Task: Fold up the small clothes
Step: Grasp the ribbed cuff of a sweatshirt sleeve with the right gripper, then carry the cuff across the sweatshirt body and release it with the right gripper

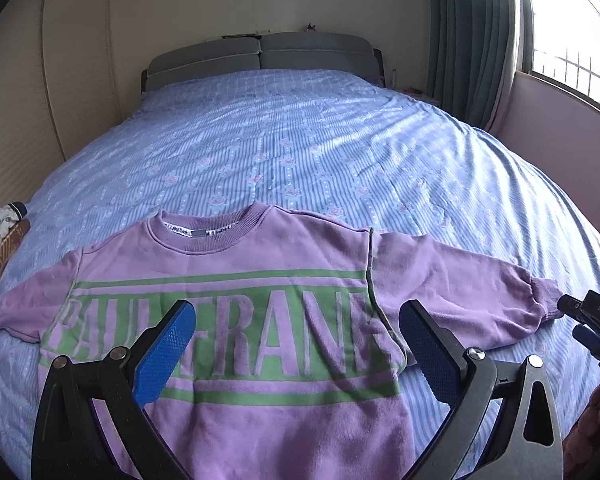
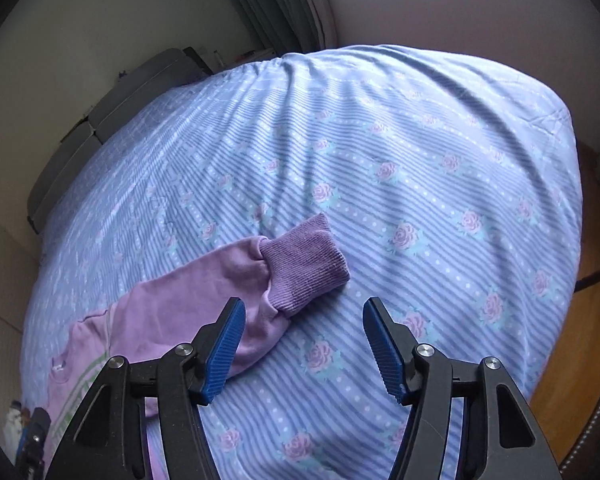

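Observation:
A small lilac sweatshirt [image 1: 260,320] with green lettering lies flat, front up, on the bed, collar toward the headboard and both sleeves spread out. My left gripper [image 1: 296,320] hovers open over its chest print with nothing between the blue pads. In the right wrist view the sweatshirt's right sleeve [image 2: 188,312] ends in a darker ribbed cuff [image 2: 306,264]. My right gripper [image 2: 304,312] stands open just short of that cuff, its left finger [image 2: 224,344] over the sleeve; nothing is pinched. The right gripper's tip [image 1: 588,316] shows beside the cuff in the left wrist view.
The bed wears a blue striped cover with roses [image 1: 300,140], and a grey headboard [image 1: 260,56] stands at the far end. More clothes [image 1: 0,248] lie at the bed's left edge. Curtains and a window [image 1: 560,40] are on the right; wooden floor [image 2: 572,340] lies beyond the bed's right side.

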Demonstrator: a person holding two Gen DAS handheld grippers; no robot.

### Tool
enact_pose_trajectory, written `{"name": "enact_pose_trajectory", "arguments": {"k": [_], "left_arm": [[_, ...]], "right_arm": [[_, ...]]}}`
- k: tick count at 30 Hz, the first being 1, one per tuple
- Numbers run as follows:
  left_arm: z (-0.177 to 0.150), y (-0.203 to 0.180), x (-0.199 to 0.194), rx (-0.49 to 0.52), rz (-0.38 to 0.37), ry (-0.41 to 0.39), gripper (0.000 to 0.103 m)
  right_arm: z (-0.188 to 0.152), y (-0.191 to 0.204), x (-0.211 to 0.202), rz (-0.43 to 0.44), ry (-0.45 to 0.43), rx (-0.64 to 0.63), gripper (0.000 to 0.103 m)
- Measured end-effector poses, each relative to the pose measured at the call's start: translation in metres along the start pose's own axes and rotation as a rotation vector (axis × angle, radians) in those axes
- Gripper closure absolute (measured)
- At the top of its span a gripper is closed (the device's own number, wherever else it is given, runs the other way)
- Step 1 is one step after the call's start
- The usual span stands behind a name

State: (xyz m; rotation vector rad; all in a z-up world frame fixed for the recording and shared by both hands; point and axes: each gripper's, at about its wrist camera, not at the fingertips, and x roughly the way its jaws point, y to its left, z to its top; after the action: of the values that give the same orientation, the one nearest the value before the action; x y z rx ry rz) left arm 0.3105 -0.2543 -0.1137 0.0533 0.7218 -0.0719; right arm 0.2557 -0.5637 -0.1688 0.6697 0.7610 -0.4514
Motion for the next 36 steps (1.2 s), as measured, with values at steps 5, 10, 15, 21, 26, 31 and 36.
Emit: {"name": "enact_pose_trajectory", "arguments": {"k": [5, 10, 15, 21, 26, 31, 36], "left_arm": [[0.005, -0.01, 0.018, 0.014, -0.008, 0.011, 0.0], [0.01, -0.014, 0.034, 0.009, 0.003, 0.013, 0.0], [0.014, -0.004, 0.044, -0.017, 0.02, 0.033, 0.0], [0.015, 0.028, 0.033, -0.038, 0.046, 0.035, 0.0], [0.01, 0.087, 0.013, -0.084, 0.091, 0.042, 0.0], [0.007, 0.165, -0.016, -0.15, 0.163, 0.024, 0.0], [-0.001, 0.252, -0.05, -0.206, 0.253, -0.012, 0.0]], "right_arm": [[0.003, -0.002, 0.027, 0.008, 0.057, 0.027, 0.048], [0.009, -0.011, 0.049, 0.039, 0.073, 0.079, 0.057], [0.016, -0.019, 0.056, 0.119, 0.091, 0.131, 0.09], [0.023, 0.017, 0.01, 0.081, -0.03, -0.009, 0.092], [0.02, 0.082, -0.04, 0.082, -0.153, -0.171, 0.092], [-0.007, 0.17, -0.088, 0.122, -0.26, -0.353, 0.092], [-0.062, 0.271, -0.11, 0.18, -0.339, -0.552, 0.092]]}}
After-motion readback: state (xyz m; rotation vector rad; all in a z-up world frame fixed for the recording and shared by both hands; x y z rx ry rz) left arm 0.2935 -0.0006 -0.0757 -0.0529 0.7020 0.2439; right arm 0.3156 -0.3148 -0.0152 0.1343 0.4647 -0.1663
